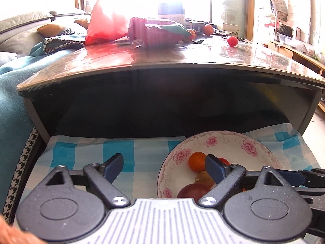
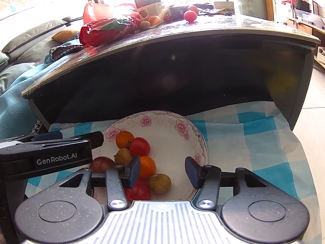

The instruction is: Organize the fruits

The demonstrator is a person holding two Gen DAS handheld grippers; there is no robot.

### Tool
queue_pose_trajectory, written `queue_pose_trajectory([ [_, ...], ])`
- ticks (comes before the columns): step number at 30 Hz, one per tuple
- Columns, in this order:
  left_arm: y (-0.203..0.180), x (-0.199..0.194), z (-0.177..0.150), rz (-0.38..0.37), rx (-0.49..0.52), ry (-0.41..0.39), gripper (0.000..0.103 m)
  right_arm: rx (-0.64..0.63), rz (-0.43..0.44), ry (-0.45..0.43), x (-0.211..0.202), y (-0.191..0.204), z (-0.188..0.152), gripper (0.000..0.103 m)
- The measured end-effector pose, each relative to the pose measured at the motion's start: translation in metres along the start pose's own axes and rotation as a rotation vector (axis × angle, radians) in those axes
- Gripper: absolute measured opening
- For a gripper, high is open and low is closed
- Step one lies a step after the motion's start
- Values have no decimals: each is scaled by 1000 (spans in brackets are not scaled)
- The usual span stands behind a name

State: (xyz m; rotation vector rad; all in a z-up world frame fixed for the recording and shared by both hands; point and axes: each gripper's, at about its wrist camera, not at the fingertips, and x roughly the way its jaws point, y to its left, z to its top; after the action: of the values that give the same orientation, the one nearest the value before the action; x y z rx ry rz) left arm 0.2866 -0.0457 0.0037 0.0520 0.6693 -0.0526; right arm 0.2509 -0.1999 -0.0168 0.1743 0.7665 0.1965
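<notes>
A white floral plate (image 2: 168, 122) sits on a blue checked cloth (image 2: 254, 142) on a low shelf under the table. It holds several fruits: oranges (image 2: 124, 139), red tomatoes (image 2: 140, 146), a brownish pear (image 2: 122, 156) and a greenish round fruit (image 2: 159, 183). My right gripper (image 2: 162, 171) is open and empty just above the plate's near side. My left gripper (image 1: 164, 167) is open and empty over the plate's left rim (image 1: 162, 168). More fruit lies on the tabletop: a red tomato (image 1: 232, 40) and oranges (image 1: 208, 29).
The glossy tabletop (image 1: 172, 55) overhangs the shelf. On it lie red plastic bags (image 1: 154, 31) and a box (image 2: 148, 5). A sofa with teal blanket (image 1: 12, 93) stands at the left. Tiled floor (image 2: 316, 118) is at the right.
</notes>
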Motion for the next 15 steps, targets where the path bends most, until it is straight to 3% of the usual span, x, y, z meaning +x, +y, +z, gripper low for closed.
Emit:
queue_pose_trajectory([
  [4,-1,-3,0,10,11,-15,103,-1,-1,1,0,0,0,45],
  [15,3,-12,3,32,-12,-28,103,6,-4,-3,-6,0,2,45],
])
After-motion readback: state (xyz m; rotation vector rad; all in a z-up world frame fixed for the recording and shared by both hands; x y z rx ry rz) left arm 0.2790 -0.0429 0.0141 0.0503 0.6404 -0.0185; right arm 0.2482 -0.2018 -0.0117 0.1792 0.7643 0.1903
